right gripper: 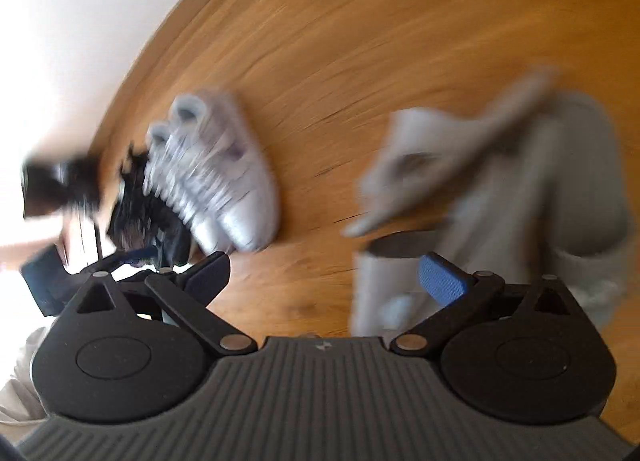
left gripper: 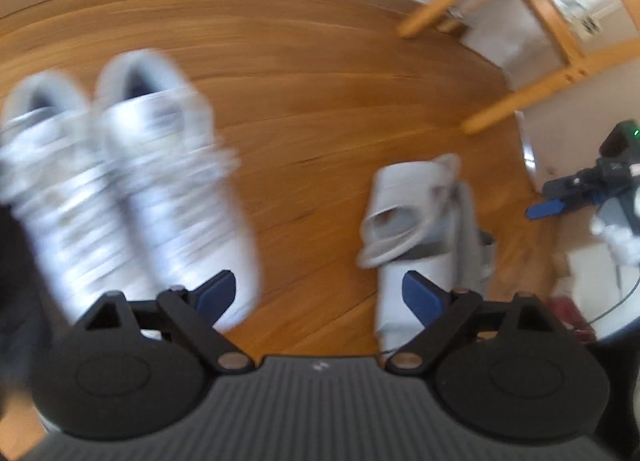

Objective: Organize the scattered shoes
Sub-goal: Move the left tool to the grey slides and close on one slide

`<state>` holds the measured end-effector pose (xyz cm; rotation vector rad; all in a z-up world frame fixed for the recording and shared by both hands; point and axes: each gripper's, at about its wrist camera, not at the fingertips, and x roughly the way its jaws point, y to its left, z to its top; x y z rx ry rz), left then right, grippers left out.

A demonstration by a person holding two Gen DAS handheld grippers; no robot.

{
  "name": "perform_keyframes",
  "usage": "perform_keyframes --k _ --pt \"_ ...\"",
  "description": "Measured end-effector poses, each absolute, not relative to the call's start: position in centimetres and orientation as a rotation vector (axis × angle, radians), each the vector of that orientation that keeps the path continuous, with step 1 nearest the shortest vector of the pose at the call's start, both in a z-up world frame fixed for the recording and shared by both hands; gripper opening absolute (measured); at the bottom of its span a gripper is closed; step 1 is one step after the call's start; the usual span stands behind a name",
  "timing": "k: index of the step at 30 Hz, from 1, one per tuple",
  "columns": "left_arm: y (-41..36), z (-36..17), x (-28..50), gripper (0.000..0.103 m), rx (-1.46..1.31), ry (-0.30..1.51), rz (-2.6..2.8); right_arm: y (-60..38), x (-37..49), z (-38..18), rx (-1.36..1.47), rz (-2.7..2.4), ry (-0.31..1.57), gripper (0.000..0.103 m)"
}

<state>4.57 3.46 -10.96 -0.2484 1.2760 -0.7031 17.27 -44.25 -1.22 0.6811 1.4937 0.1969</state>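
Note:
Two white sneakers (left gripper: 120,181) lie side by side on the wooden floor, left of my left gripper (left gripper: 320,293), which stands open over bare floor. To its right are two grey slides (left gripper: 412,217), one tipped across the other. In the right wrist view my right gripper (right gripper: 326,273) is open with nothing between its fingers. The grey slides (right gripper: 480,201) are under its right finger and the white sneakers (right gripper: 216,177) are further off to the left. The right gripper (left gripper: 560,197) also shows at the right edge of the left wrist view. Both pictures are blurred.
Pale wooden furniture legs (left gripper: 520,41) stand at the back right by a white wall. A dark blurred thing (right gripper: 136,201) lies against the sneakers' left side. Cables (left gripper: 624,293) and white items lie at the far right. Bare floor (left gripper: 312,101) stretches between the shoes.

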Motion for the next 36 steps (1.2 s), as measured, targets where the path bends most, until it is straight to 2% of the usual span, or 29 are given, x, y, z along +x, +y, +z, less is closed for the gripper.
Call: perform_keyframes --k 3,6,9,13,15,16,17,18,19,25,27,28,29,31,36 --pt "-3.4 -14.4 6.6 0.090 -0.274 1.320 -0.801 -49.4 14.6 -2.4 0.777 0.082 1.439 0.102" --pt "-6.9 -16.5 7.6 0.090 -0.296 1.361 -0.836 -52.0 11.5 -4.8 0.750 0.047 1.526 0.102" --pt "-9.4 -20.4 9.3 0.090 -0.518 1.463 -0.824 -52.3 9.1 -6.8 0.755 0.156 1.633 0.102" --pt "-10.6 -23.1 10.4 0.091 -0.723 1.553 -0.787 -52.6 7.5 -9.6 0.849 0.188 1.672 0.102" --pt "-10.7 -23.6 10.2 0.079 -0.755 1.556 -0.737 -52.2 7.5 -10.4 0.858 0.192 1.693 0.102" --pt "-10.5 -23.8 10.0 0.053 -0.767 1.549 -0.707 -51.9 7.7 -10.9 0.847 0.205 1.707 0.102" --pt "-10.3 -24.0 9.9 0.017 -0.774 1.546 -0.681 -52.2 7.9 -10.7 0.842 0.215 1.707 0.102" --pt "-10.0 -24.4 9.7 0.006 -0.796 1.546 -0.663 -52.4 8.1 -10.5 0.840 0.226 1.702 0.102" --pt "-9.5 -24.9 9.4 0.000 -0.835 1.546 -0.639 -52.3 8.6 -10.4 0.842 0.242 1.688 0.102" --pt "-8.0 -24.8 8.1 0.002 -0.835 1.545 -0.645 -53.2 11.1 -10.0 0.833 0.292 1.645 0.103" --pt "-7.3 -24.1 8.0 0.029 -0.799 1.548 -0.672 -53.0 11.3 -10.1 0.830 0.300 1.650 0.103" --pt "-6.8 -23.3 7.9 0.057 -0.745 1.531 -0.707 -52.8 11.3 -10.2 0.827 0.312 1.657 0.103" --pt "-6.2 -22.5 7.7 0.076 -0.691 1.514 -0.740 -52.8 11.4 -10.4 0.826 0.323 1.662 0.103" --pt "-5.2 -20.9 6.4 0.084 -0.532 1.481 -0.853 -52.7 11.5 -10.7 0.824 0.346 1.673 0.103" --pt "-3.5 -22.2 3.5 0.086 -0.436 1.520 -0.903 -52.1 12.3 -11.4 0.793 0.413 1.699 0.103"
